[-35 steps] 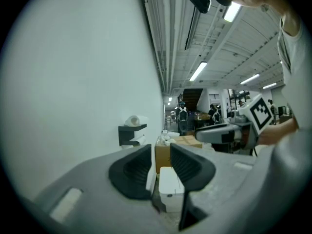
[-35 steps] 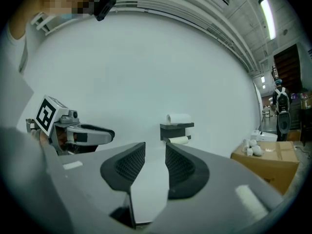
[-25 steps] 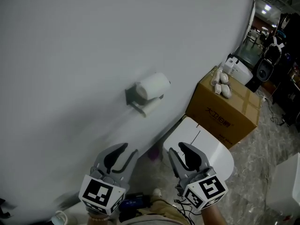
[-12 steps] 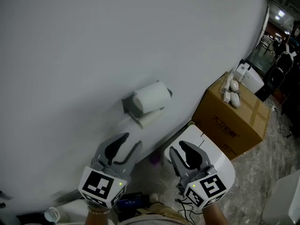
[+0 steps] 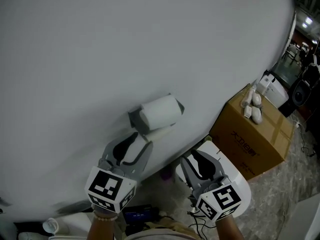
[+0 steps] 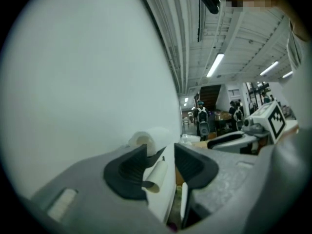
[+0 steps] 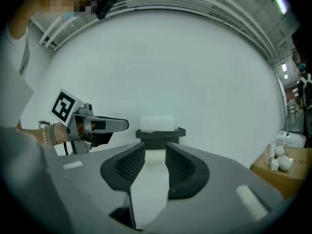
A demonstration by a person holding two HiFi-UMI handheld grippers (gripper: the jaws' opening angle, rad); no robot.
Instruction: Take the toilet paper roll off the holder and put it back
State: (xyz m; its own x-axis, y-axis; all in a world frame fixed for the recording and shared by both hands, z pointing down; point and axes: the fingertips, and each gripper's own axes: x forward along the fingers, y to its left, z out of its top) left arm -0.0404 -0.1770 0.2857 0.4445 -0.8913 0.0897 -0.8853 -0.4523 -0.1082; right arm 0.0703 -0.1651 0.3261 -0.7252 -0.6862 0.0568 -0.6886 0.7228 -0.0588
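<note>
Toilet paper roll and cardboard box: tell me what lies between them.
Nothing stands there. In the head view only bare white wall runs from the toilet paper roll to the cardboard box.

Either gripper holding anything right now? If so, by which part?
Nothing is held. The left gripper has just been opening, nothing between its fingers; the right gripper is open and empty. The white toilet paper roll sits on its dark grey wall holder.

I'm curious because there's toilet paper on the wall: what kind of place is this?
Probably a practice wall in a big workshop, not a real bathroom: the toilet paper roll sits on a holder, but a cardboard box stands nearby under long ceiling lights.
</note>
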